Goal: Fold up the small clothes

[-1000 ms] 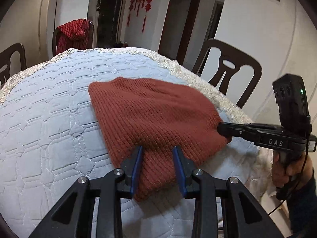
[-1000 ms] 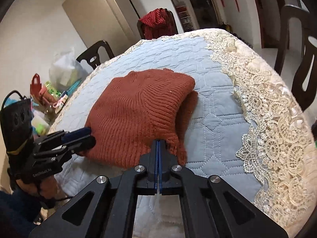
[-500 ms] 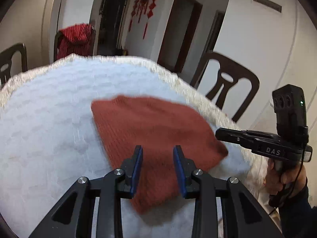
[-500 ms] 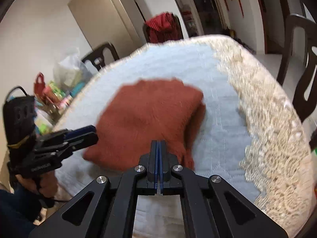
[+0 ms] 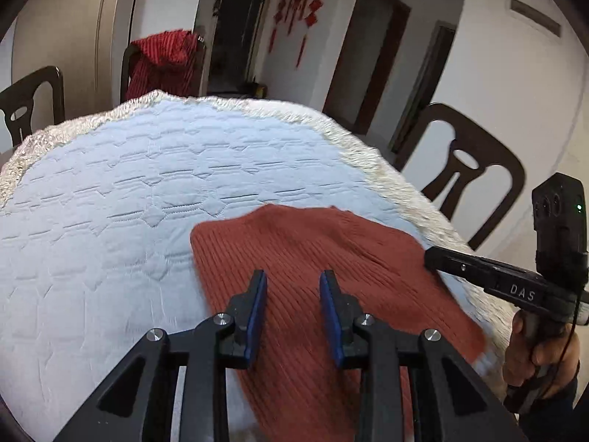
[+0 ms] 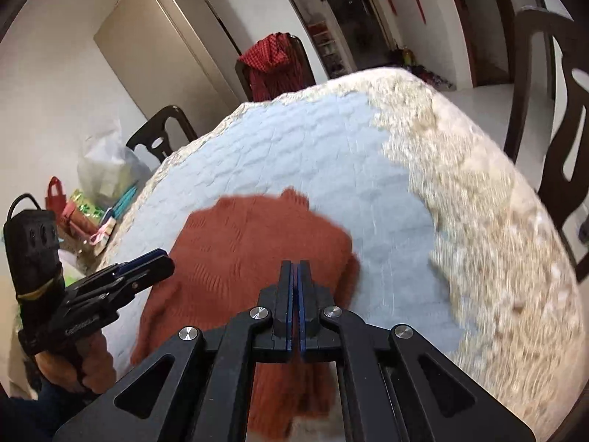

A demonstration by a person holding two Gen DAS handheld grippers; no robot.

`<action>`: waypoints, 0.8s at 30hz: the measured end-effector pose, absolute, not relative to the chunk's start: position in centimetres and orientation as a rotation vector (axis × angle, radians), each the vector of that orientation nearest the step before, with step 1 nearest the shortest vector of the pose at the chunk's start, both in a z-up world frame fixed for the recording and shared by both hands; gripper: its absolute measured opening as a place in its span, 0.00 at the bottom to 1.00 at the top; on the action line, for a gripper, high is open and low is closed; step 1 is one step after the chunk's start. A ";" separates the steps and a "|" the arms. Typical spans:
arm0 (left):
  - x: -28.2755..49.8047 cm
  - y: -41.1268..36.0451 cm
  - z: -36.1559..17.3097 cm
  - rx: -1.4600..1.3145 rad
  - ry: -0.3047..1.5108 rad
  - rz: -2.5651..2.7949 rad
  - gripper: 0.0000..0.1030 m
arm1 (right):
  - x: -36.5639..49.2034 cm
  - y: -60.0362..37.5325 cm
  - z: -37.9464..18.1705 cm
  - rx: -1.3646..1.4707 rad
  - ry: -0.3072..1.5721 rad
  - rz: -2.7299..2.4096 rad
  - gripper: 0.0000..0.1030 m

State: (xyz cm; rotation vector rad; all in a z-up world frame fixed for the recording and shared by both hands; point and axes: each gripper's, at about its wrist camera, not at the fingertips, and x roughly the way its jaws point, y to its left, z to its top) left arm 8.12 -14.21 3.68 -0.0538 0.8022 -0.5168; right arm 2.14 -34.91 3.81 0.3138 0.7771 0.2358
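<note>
The rust-red knitted garment (image 5: 331, 280) lies folded on the quilted pale-blue tablecloth (image 5: 110, 202), directly under and ahead of both grippers, with its near end running down past the bottom edge of both views. The left gripper (image 5: 293, 276) hovers over the knit with its blue pads (image 5: 257, 294) set apart; the jaws have just been closing a little, and the cloth shows in the gap between them, but whether they pinch any of it cannot be told, since the pads seem to stand clear of the fabric. The right gripper (image 6: 294, 269) has its two pads pressed flat together with nothing seen between the tips, and it sits above the garment's right-hand part, which is blurred in this view. From the left wrist view the right gripper (image 5: 430, 254) reaches in from the right, its tip at the garment's right edge, held by a hand (image 5: 533, 353). From the right wrist view the left gripper (image 6: 162, 261) comes in from the left at the knit's left edge. Beyond the garment the cloth's lace border (image 6: 478, 202) curves away, and a chair (image 5: 467, 169) stands past it.
</note>
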 end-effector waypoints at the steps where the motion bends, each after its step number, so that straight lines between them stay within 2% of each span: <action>1: 8.9 -14.4 2.9 -0.051 0.826 -0.501 0.32 | 3.1 -35.0 3.3 0.309 0.795 0.229 0.01; 4: 9.8 -13.8 1.2 -0.092 0.858 -0.498 0.33 | 5.4 -35.5 0.9 0.324 0.860 0.205 0.00; 10: 11.1 -13.2 2.8 -0.091 0.813 -0.459 0.33 | 4.9 -36.0 2.2 0.343 0.821 0.220 0.01; 15: 13.8 -13.6 1.1 -0.092 0.866 -0.452 0.33 | 7.1 -36.1 0.9 0.313 0.865 0.183 0.02; 18: 13.0 -13.2 1.7 -0.098 0.863 -0.448 0.33 | 7.2 -36.6 0.5 0.345 0.867 0.181 0.02; 24: 8.5 -11.8 4.2 -0.084 0.795 -0.476 0.33 | 2.8 -36.8 3.5 0.313 0.786 0.214 0.03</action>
